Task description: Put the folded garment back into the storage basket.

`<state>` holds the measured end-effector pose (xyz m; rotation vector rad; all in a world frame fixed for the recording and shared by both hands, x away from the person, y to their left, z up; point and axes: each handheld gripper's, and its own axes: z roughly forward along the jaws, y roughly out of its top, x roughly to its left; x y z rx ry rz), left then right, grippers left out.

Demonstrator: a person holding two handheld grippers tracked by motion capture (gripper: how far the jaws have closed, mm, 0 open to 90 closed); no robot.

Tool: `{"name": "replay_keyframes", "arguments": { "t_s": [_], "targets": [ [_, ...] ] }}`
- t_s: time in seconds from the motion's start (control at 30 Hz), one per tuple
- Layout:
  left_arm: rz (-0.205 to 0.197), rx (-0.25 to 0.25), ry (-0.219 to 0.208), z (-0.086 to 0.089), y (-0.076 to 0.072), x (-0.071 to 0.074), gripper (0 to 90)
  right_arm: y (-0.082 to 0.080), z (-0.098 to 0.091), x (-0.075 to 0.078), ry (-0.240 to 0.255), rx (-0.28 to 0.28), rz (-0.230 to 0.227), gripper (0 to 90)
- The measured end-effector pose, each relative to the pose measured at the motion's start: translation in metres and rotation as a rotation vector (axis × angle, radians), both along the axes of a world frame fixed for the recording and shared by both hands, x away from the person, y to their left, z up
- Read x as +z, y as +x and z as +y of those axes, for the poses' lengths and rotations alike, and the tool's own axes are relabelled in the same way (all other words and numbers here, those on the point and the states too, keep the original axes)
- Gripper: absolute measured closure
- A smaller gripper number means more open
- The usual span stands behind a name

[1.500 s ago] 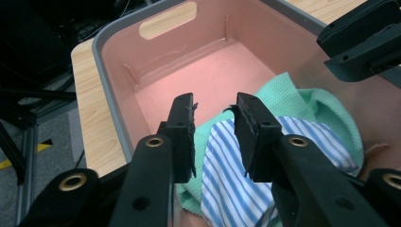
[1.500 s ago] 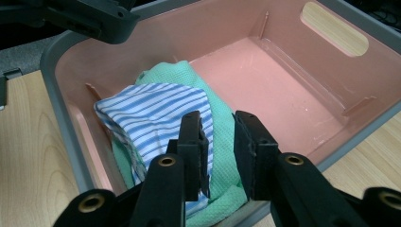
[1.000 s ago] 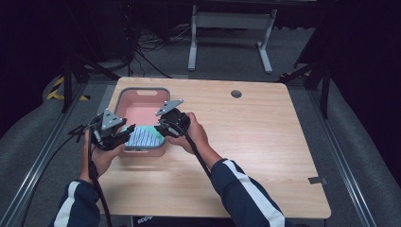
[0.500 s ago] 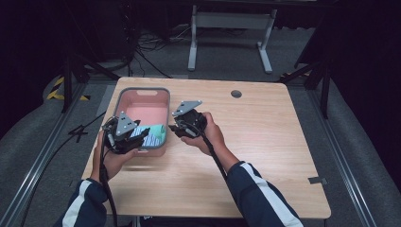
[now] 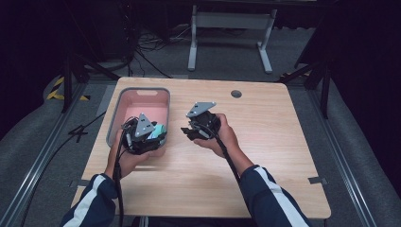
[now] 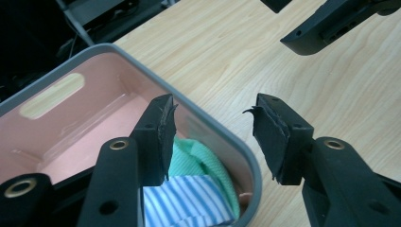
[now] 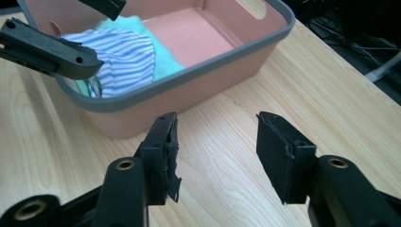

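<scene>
- Both grippers have drawn back toward the frame's bottom from the pink bin (image 5: 124,101); jaws have just been opening.
- Left gripper (image 6: 215,130): jaws spread, empty, straddling the bin's rim.
- Right gripper (image 7: 217,151): jaws spread, empty, over bare table (image 7: 293,90).
- Gripper views show the striped cloth (image 7: 124,56) lying on green cloth (image 6: 201,158).

Right claw (image 7: 217,151) over bare wooden desk (image 7: 302,94); jaws apart, nothing between them, just been opening; pink bin (image 7: 198,90) with grey rim ahead, just beyond jaw tips; folded striped blue-white cloth (image 7: 125,59) in bin's near-left corner, atop green cloth (image 7: 163,64); left claw (image 7: 71,35) jaws at upper left, over bin rim beside cloths.
</scene>
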<state>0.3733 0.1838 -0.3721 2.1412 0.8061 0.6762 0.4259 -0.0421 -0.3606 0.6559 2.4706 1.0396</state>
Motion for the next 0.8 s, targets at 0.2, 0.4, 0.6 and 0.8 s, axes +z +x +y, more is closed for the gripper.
{"name": "replay_keyframes", "arguments": {
  "t_s": [0.2, 0.4, 0.6, 0.8],
  "targets": [
    [0.003, -0.041, 0.001, -0.013, 0.002, -0.001, 47.6, -0.006, -0.011, -0.001, -0.021, -0.019, -0.016, 48.0],
    [0.009, -0.072, 0.026, -0.026, 0.001, -0.005, 45.9, -0.011, -0.024, -0.005, -0.045, -0.032, -0.023, 47.0],
    [0.014, -0.101, 0.027, -0.034, -0.002, -0.008, 44.1, -0.016, -0.036, -0.008, -0.048, -0.039, -0.019, 46.3],
    [0.016, -0.133, 0.031, -0.044, -0.014, -0.01, 41.7, -0.023, -0.057, -0.013, -0.049, -0.054, -0.006, 44.3]
  ]
}}
